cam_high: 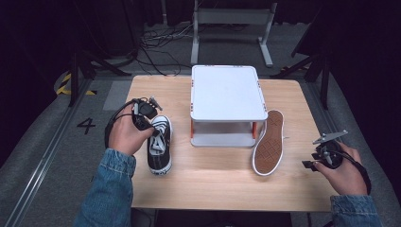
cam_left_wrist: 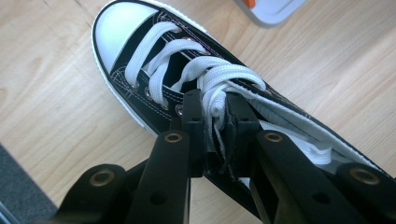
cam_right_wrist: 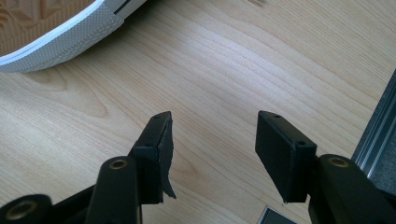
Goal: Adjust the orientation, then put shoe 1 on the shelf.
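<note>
1 floor mark [cam_high: 86,125] reading "4"

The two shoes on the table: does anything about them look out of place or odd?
Yes. The right shoe lies tipped against the white shelf with its brown sole facing up, while the left shoe stands upright. The left gripper is shut on that shoe's laces. One pad of the open right gripper looks torn.
</note>
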Tool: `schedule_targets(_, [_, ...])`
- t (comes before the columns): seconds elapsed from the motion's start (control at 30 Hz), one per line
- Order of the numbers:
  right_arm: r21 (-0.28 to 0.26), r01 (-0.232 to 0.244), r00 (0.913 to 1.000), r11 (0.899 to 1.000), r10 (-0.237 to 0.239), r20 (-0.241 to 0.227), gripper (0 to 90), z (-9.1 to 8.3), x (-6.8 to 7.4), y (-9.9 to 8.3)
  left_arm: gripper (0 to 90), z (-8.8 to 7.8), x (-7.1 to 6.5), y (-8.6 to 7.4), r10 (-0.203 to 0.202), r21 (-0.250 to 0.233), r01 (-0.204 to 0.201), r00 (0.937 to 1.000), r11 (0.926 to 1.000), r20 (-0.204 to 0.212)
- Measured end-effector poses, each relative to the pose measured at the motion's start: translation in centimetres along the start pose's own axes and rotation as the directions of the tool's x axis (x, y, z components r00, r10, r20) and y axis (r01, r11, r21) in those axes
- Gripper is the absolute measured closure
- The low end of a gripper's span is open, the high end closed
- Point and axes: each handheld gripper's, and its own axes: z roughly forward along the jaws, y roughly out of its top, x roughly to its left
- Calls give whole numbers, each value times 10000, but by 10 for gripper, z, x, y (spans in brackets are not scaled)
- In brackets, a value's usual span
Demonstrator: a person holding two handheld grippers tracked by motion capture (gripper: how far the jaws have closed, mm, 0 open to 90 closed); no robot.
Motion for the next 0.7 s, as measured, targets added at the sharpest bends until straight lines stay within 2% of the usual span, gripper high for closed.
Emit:
schedule_targets(0.07, [-9, 11, 10000, 10000, -11, -29, 470, 0, 0, 0, 809, -9, -2, 7, 68, -51, -69, 9998, 10000, -197])
schedule_targets(0.3, [-46, 1, 10000, 10000, -1, -6, 470, -1, -2, 0, 809, -26, -5, 20, 213, -219, -218, 9996, 9995, -208])
schedule_targets(0.5, [5, 166, 9999, 9999, -166, 40, 495, -3, -3, 1, 809, -48, -9, 40, 504, -348, -515, 9982, 9981, -317])
schedule_targets(0.7, [-16, 179, 9998, 9998, -179, 25, 499, -4, -3, 1, 808, -68, -12, 59, 534, -289, -548, 9974, 9981, -483])
